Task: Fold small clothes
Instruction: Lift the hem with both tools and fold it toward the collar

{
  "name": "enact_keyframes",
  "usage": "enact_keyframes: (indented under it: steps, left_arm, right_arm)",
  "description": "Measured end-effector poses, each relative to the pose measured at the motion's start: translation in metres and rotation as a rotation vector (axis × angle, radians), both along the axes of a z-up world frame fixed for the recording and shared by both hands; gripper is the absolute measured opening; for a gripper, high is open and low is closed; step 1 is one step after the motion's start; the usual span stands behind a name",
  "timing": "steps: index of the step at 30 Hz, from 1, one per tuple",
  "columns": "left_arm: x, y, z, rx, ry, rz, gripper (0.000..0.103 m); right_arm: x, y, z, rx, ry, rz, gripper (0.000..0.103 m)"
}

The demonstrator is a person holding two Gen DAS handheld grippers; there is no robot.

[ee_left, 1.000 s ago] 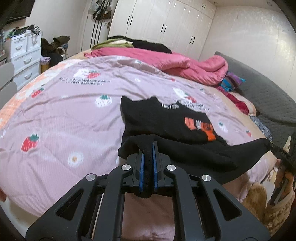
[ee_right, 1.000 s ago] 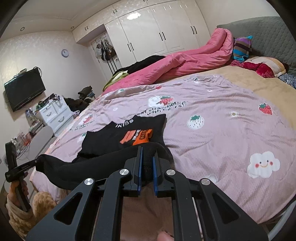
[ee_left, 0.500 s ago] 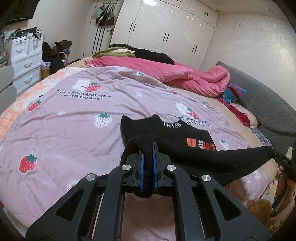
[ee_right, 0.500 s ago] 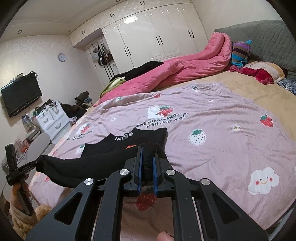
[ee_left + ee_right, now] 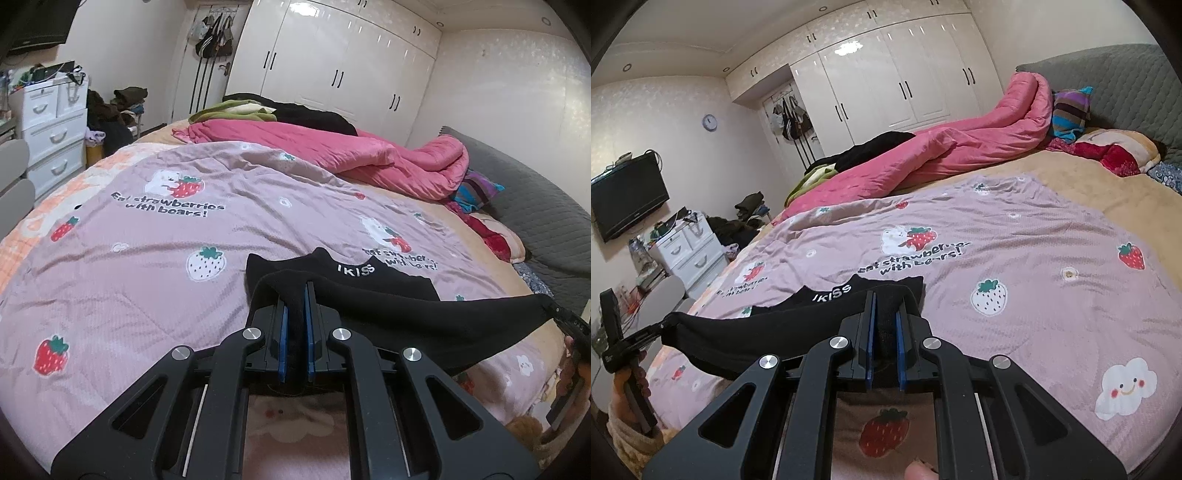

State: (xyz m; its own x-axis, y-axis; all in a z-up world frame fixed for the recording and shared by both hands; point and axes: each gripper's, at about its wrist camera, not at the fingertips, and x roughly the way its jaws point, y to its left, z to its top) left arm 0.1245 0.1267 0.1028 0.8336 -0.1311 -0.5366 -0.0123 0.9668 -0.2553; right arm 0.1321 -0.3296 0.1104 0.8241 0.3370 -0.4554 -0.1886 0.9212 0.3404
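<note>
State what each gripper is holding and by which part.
Both hold the black T-shirt by its near edge: left gripper shut on one corner, right gripper shut on the other, cloth stretched between them.

There is one black shirt (image 5: pixel 388 295). Two grippers hold it, the left gripper (image 5: pixel 295 317) and the right gripper (image 5: pixel 885 325). There is one purple blanket (image 5: pixel 147 258), one pink blanket (image 5: pixel 332 151), one clock (image 5: pixel 710 122) and one TV (image 5: pixel 626 201).

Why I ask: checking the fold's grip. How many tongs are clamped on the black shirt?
2. The left tongs pinch one end of the black shirt's lifted edge, and the right tongs pinch the other end. No others are in view.
</note>
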Motion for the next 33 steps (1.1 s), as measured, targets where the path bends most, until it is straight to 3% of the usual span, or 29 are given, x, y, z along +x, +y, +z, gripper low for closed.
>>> enact_keyframes:
  steps: [16, 33]
  left_arm:
    - [0.031, 0.002, -0.008, 0.025, 0.015, 0.026, 0.002]
    - [0.084, 0.001, -0.033, 0.095, 0.07, 0.058, 0.002]
  right_arm:
    - [0.029, 0.011, -0.004, -0.033, -0.029, -0.009, 0.008]
    - [0.096, 0.03, -0.035, -0.106, 0.055, -0.024, 0.008]
